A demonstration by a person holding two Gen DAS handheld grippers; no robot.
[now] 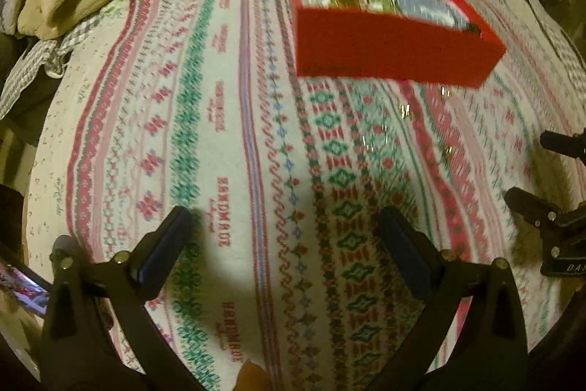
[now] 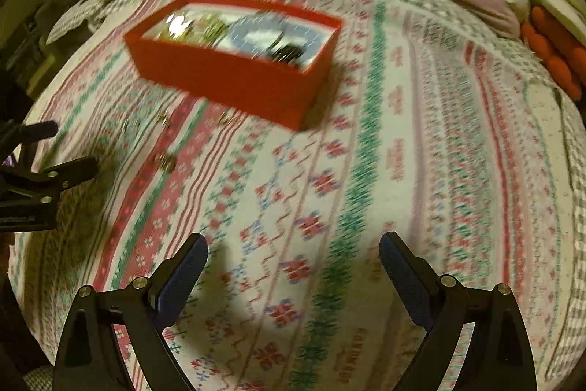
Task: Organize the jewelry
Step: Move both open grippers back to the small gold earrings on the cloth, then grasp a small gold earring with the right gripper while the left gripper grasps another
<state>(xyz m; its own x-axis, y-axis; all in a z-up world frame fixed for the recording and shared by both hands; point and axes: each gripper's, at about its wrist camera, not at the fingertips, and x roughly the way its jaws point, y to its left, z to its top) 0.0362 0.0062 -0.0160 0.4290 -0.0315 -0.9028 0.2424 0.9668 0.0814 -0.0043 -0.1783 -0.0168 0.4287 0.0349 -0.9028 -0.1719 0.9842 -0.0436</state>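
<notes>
Red jewelry box (image 2: 234, 61) on patterned bedspread (image 2: 366, 171), ahead-left of right tool (image 2: 293, 266), ahead-right of left tool (image 1: 284, 237); both tools' fingers apart, holding nothing; small gold pieces (image 2: 166, 162) lie near box.

Dim warm light; motion blur; fisheye warping

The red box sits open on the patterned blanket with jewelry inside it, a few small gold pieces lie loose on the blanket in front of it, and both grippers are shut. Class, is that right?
Not quite. Both grippers are open: the left gripper and right gripper each have fingers spread wide and hold nothing, as each wrist view shows. The red box is open on the blanket, with gold pieces loose before it.
</notes>
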